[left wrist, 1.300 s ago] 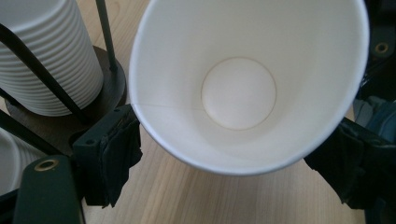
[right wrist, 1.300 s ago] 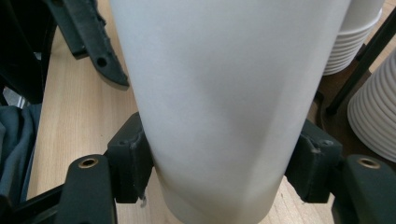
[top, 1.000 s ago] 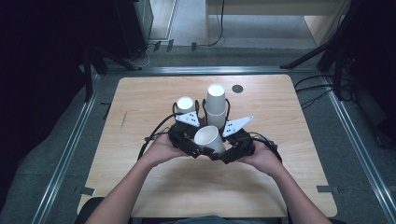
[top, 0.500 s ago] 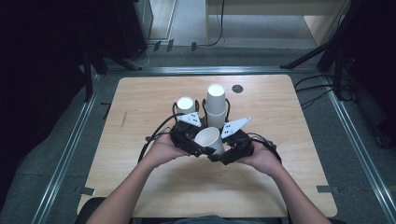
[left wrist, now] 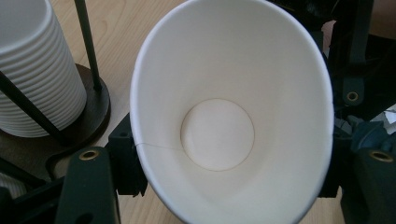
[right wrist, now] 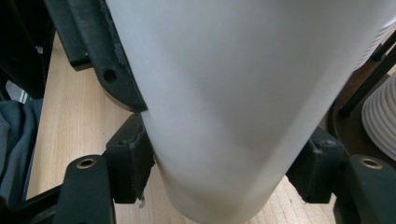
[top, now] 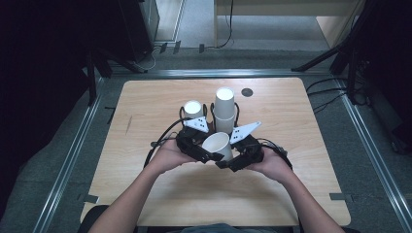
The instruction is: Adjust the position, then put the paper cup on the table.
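Item: one white paper cup (top: pixel 217 144), single, tilted mouth-up toward the person.

High view. The cup sits above the middle of the table (top: pixel 301 194), between the left gripper (top: pixel 197 148) and the right gripper (top: pixel 243 154), both of which meet at it. Behind it stand two wire holders: a tall stack of cups (top: pixel 224 109) and a shorter stack (top: pixel 193 109). The cup is apart from both stacks.

Left gripper view. The cup's open mouth (left wrist: pixel 231 107) faces the camera; the rim is squeezed into an oval, with a faint crease line on the inner wall. The left jaws stand on either flank and have just been closing with the cup between them; their pads touch the wall and hold it. The ribbed tall stack (left wrist: pixel 37 70) rises at the left on its dark base.

Right gripper view. The cup's outer wall (right wrist: pixel 233 93) runs down to its narrow base, and the right jaws are clamped on that lower part, pads pressed against both sides.

Handling, as judged: very light, thin-walled, easily dented; the mouth yields most, the base ring is stiffest. Smooth paper may slip under a loose hold. Best hold: low on the wall near the base, gentle pressure, never across the bare rim.
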Available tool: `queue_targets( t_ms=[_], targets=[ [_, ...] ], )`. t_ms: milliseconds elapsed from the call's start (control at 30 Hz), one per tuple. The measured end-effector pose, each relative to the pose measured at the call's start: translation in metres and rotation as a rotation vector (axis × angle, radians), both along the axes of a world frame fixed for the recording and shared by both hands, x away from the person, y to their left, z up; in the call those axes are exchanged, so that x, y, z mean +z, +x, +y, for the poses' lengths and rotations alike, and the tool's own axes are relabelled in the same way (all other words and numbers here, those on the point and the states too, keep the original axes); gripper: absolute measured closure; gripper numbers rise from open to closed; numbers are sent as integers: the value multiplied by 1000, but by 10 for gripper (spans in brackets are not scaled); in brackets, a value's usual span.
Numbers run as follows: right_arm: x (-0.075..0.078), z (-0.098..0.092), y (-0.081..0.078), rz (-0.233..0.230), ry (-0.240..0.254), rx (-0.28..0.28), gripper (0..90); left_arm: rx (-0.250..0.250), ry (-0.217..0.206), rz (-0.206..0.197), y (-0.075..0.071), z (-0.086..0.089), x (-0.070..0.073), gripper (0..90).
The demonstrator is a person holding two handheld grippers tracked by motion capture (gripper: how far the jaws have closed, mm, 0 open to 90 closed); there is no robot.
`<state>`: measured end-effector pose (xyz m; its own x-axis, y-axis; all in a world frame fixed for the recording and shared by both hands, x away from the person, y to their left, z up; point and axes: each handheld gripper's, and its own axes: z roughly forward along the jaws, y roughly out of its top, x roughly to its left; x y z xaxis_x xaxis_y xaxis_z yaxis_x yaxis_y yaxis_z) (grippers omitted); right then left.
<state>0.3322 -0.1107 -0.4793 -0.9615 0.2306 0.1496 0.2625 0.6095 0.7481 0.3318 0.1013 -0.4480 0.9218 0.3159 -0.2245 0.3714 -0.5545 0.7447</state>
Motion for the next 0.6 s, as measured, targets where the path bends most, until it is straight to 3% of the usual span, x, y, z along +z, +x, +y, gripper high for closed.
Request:
queue_targets(
  t_ms=[100,200,267,500,600],
  targets=[
    [1,0,0,-10,6,2,316,0,-9,0,0,1,1,315],
    [1,-1,1,13,20,-19,256,1,-20,-24,1,5,4,331],
    [1,-2,3,31,26,-23,202,14,-36,-13,2,10,6,329],
    [2,-5,4,30,18,-42,196,36,-46,-16,6,22,9,330],
    [2,-9,5,28,5,-38,197,42,-27,-26,7,27,11,329]
  ],
)
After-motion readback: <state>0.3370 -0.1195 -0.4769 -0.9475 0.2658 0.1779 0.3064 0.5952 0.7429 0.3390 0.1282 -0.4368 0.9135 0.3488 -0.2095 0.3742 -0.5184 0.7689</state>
